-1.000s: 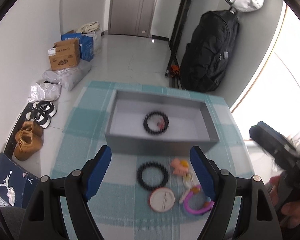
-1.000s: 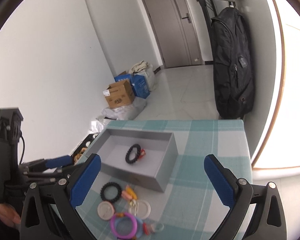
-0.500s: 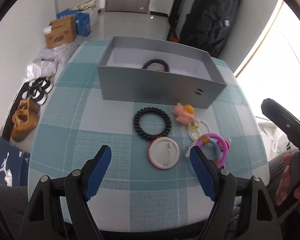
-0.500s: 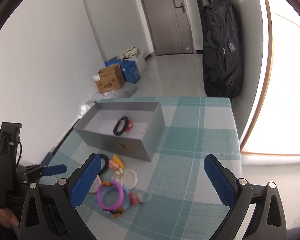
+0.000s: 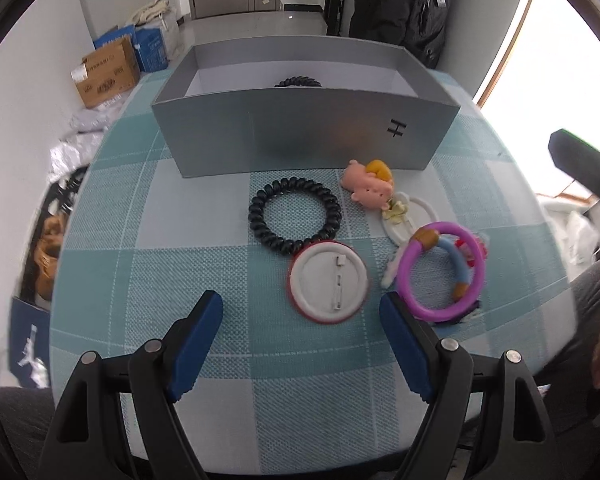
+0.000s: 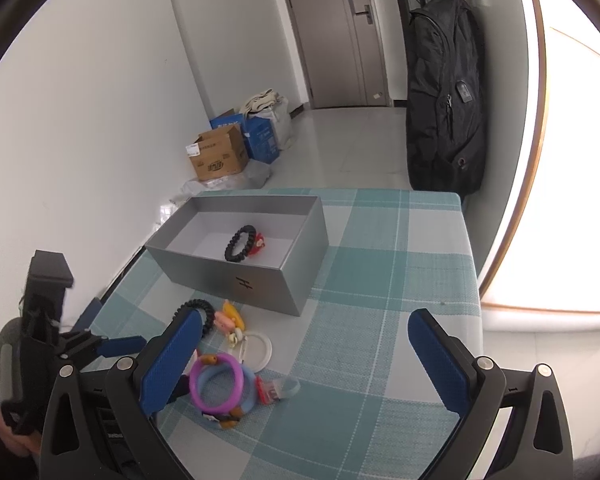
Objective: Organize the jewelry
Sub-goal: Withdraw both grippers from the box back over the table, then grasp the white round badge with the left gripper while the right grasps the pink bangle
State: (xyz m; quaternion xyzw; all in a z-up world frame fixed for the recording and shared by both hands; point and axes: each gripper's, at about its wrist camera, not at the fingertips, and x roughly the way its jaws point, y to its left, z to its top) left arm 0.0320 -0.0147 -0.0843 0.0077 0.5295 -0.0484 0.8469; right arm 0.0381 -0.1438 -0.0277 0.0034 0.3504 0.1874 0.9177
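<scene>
A grey open box stands on the teal checked tablecloth; it holds a black coil tie and a small red piece. In front of it lie a black coil hair tie, a pink figure clip, a white ring, a round white badge face down and a purple bracelet. My left gripper is open and empty, low over the cloth just short of the badge. My right gripper is open and empty, above the bracelet pile.
Cardboard and blue boxes and bags sit on the floor by the left wall. A black backpack hangs at the table's far right. Shoes lie on the floor to the left. The table's right edge runs along a bright window.
My left gripper has come down and forward toward the loose items in front of the box. My right gripper has dropped lower and nearer the bracelet pile. Both stayed open.
</scene>
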